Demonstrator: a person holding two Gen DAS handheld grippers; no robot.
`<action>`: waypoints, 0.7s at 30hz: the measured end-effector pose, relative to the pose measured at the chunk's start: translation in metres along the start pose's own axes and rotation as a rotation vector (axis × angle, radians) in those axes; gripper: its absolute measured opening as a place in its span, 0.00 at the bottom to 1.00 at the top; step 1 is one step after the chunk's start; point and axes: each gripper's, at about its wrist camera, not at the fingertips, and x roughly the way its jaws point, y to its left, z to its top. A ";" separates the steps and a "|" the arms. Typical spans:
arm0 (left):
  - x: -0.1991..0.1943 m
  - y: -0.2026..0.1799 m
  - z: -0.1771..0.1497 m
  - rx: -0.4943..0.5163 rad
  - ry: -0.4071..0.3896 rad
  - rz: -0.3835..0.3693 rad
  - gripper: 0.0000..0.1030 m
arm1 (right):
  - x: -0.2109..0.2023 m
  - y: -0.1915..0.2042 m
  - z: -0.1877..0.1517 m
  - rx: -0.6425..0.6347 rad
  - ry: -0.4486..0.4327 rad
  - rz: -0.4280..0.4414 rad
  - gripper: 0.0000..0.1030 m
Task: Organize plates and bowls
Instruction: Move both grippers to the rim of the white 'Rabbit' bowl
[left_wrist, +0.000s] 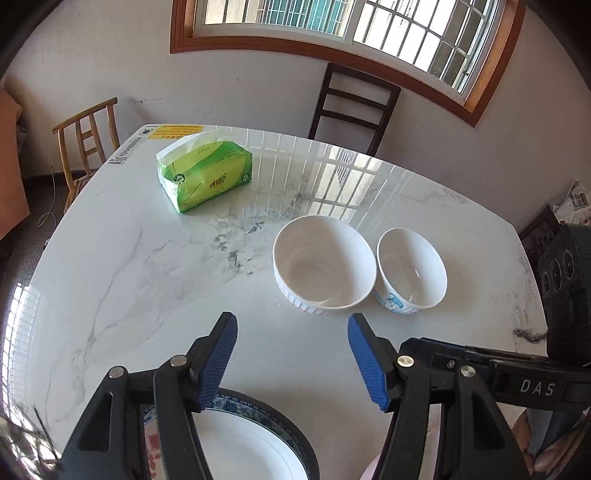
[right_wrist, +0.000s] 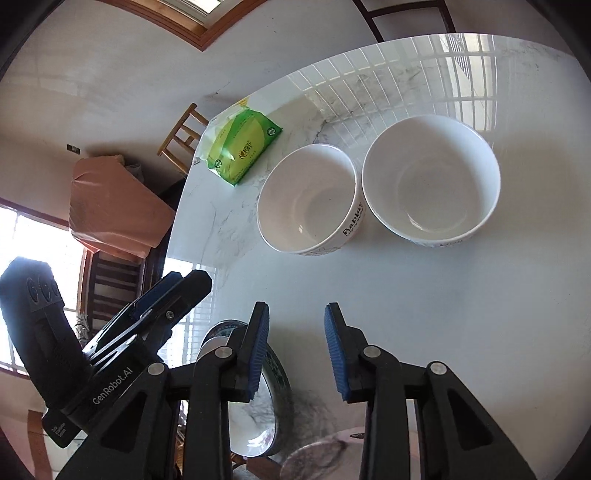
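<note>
Right now your two bowls sit side by side on the table (left_wrist: 110, 280), toward its right half in the left wrist view. The larger bowl (left_wrist: 323, 264) has a ribbed outer wall; the smaller bowl (left_wrist: 410, 269) with a blue cartoon print stands just to its right, rims nearly touching. Both are upright and hold nothing. In the right wrist view you see the same pair from another angle: one bowl (right_wrist: 308, 199) bears dark lettering on its side, the other (right_wrist: 430, 177) sits just beside it.

Closer to you, a plate (left_wrist: 255, 439) with a blue patterned rim lies at the near edge of the table, under your left claw (left_wrist: 291, 362). That claw hovers above it with its blue pads spread wide, gripping nothing. A second dish with red flower print peeks out from under the plate's left side.

Your right claw (right_wrist: 297, 350) is also open, at a moderate gap, empty, and aimed across the table toward the bowls. The plate (right_wrist: 275, 373) shows beside its left finger.

Farther out, a green tissue pack (left_wrist: 207, 173) rests near the far left corner of the table, well apart from the bowls. Beyond the table stand a light wooden chair (left_wrist: 88, 136) and a dark chair (left_wrist: 354, 107) below the window (left_wrist: 332, 26).
</note>
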 end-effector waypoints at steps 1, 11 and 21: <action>0.006 0.000 0.009 0.011 0.002 -0.009 0.62 | 0.005 -0.003 0.003 0.033 -0.003 -0.001 0.26; 0.065 0.010 0.057 0.010 0.094 -0.070 0.62 | 0.034 -0.017 0.025 0.209 -0.054 -0.014 0.24; 0.106 0.008 0.057 0.015 0.167 -0.040 0.62 | 0.051 -0.021 0.029 0.247 -0.056 -0.043 0.24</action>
